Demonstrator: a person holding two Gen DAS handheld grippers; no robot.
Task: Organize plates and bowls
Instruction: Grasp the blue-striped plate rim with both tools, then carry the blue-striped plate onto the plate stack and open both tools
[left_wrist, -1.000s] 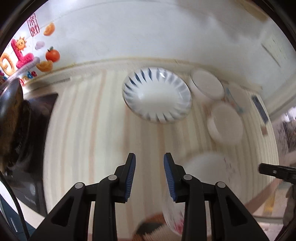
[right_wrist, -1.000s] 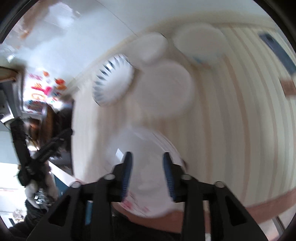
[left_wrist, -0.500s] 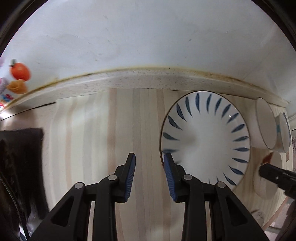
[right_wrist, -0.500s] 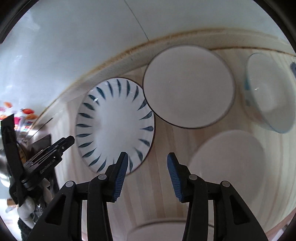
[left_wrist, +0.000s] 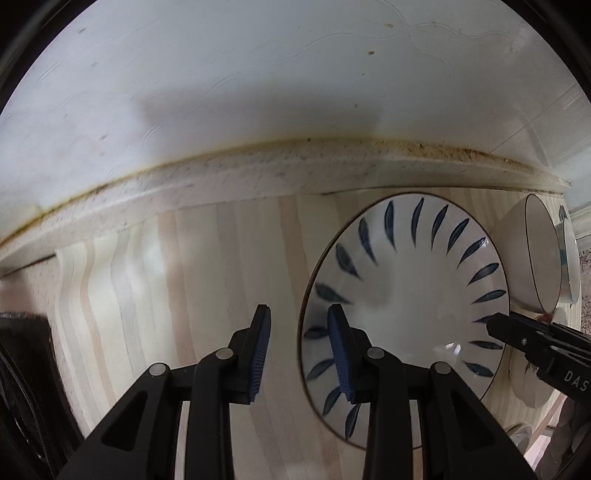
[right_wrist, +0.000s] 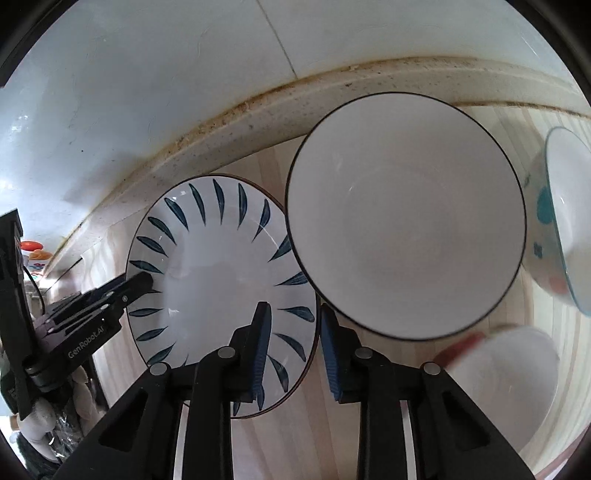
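Hidden or unclear items come first. In the right wrist view, a pale dish (right_wrist: 509, 384) at lower right is blurred; its rim shows a red smear and its form cannot be determined. A bowl with teal and red marks (right_wrist: 561, 225) is cut off by the right edge of that view. In the left wrist view the dark mass (left_wrist: 22, 387) at far left is cropped and cannot be identified.

The blue-leaf plate (right_wrist: 221, 291) lies flat on the striped wooden counter (left_wrist: 177, 280), close to the speckled stone backsplash ledge (left_wrist: 258, 173). It is round, glossy white ceramic with a thin dark rim and a ring of painted blue leaf strokes. The white bowl (right_wrist: 404, 214) stands just to its right, round, plain, matte inside, with a fine dark rim line; its edge overlaps the plate's right side in the picture, and contact cannot be confirmed.

The left gripper (left_wrist: 297, 356) is parted to a moderate gap and holds nothing; its right finger lies over the plate's left rim, the left finger over bare counter. The right gripper (right_wrist: 291, 356) is likewise parted and empty, its fingers straddling the plate's right rim: one over the plate, the other over the counter beside it. Whether either touches the plate cannot be told. The pads are ribbed blue rubber on black plastic arms with metal rivets. The wall (left_wrist: 295, 74) above is glossy white and stained.
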